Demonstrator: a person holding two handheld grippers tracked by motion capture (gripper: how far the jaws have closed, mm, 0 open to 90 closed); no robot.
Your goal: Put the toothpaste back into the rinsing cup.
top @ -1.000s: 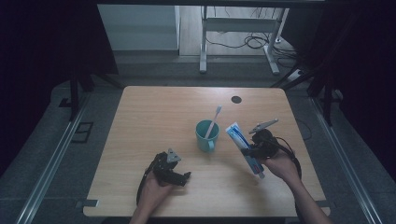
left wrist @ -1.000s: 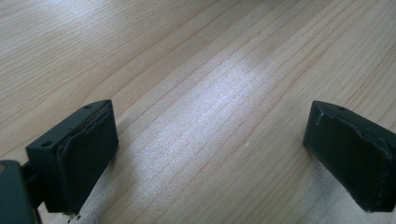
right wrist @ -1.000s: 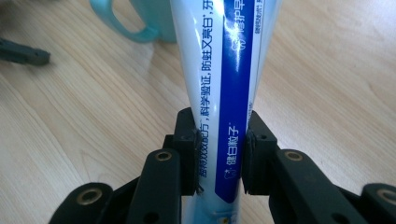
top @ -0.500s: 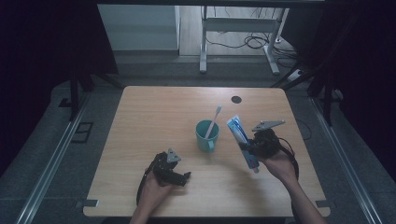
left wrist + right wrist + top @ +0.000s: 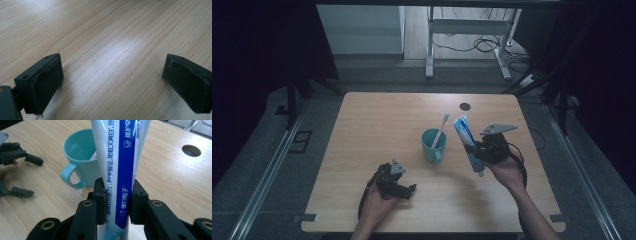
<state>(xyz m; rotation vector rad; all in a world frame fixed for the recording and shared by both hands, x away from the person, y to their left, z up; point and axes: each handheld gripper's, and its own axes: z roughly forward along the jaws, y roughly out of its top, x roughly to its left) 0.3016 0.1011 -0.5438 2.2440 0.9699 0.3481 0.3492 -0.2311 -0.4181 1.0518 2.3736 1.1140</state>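
A white and blue toothpaste tube (image 5: 468, 142) (image 5: 120, 165) is held off the table, cap end low and flat end tilted up toward the cup. My right gripper (image 5: 478, 152) (image 5: 117, 200) is shut on the tube's lower part, just right of a teal cup (image 5: 433, 145) (image 5: 81, 161). A toothbrush (image 5: 441, 128) stands in that cup. My left gripper (image 5: 404, 189) (image 5: 112, 82) rests low over bare wood near the front edge, its jaws wide open with nothing between them.
The wooden table (image 5: 377, 125) has a round dark hole (image 5: 465, 106) (image 5: 191, 150) near its far right. Dark floor, rails and desk legs surround the table. The left gripper (image 5: 17, 155) also appears at the left of the right gripper view.
The right hand has lifted the toothpaste tube a little and carried it slightly toward the cup. The left hand has stayed where it was.
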